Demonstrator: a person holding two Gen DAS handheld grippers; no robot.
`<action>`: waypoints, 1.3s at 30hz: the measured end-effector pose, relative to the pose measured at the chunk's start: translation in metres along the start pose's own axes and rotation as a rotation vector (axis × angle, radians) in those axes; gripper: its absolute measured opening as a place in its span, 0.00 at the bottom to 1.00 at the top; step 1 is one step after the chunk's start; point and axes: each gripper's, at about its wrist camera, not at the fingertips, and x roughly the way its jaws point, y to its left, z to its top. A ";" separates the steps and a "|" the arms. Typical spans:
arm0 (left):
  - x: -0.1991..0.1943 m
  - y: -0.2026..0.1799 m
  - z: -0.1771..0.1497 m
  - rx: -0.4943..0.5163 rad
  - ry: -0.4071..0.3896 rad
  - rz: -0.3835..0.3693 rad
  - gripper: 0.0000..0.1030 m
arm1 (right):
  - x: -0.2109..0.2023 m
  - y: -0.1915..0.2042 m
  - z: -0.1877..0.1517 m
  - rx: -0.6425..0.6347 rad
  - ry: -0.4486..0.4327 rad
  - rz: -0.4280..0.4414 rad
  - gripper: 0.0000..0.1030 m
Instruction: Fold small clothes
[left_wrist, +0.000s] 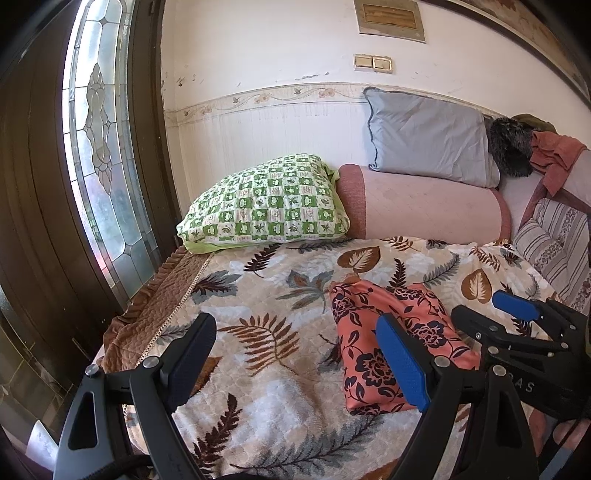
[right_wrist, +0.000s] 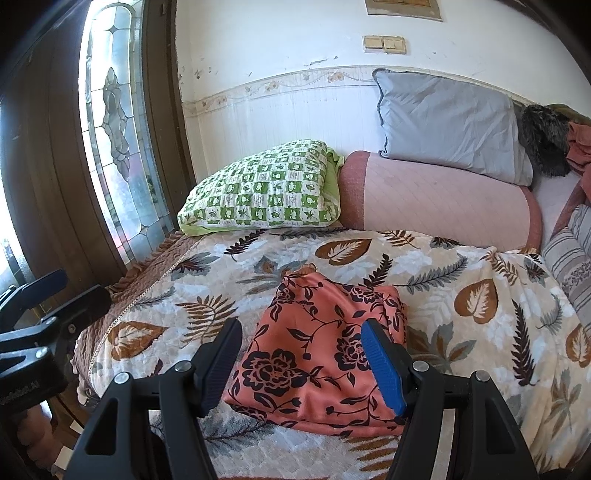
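Both black two-finger grippers, left gripper (left_wrist: 295, 360) and right gripper (right_wrist: 303, 363), hover spread wide, grasping nothing, near the folded coral floral-print cloth (right_wrist: 325, 354) lying on the leaf-patterned quilted bedspread (right_wrist: 480, 306).

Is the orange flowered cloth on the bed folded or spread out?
Folded. The orange flowered cloth lies as a compact, thick rectangle with doubled edges on the bedspread. Neither hand-held gripper holds it.

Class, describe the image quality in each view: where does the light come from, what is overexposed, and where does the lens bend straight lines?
Left wrist view: daylight enters through the window, whose glass is partly washed out; the wall border bows from fisheye distortion; corners are vignetted black. Right wrist view: the window glares brighter at the far left edge; the cloth is evenly lit and sharp.
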 end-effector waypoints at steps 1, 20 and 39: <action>-0.001 0.001 0.001 0.002 -0.001 0.003 0.86 | 0.000 0.000 0.001 0.004 -0.002 0.002 0.69; -0.012 0.006 0.014 0.042 0.025 0.050 0.86 | 0.011 0.009 0.033 0.050 -0.062 0.056 0.69; -0.002 -0.052 0.030 0.079 0.021 0.029 0.86 | 0.003 -0.058 0.007 0.113 -0.033 0.043 0.69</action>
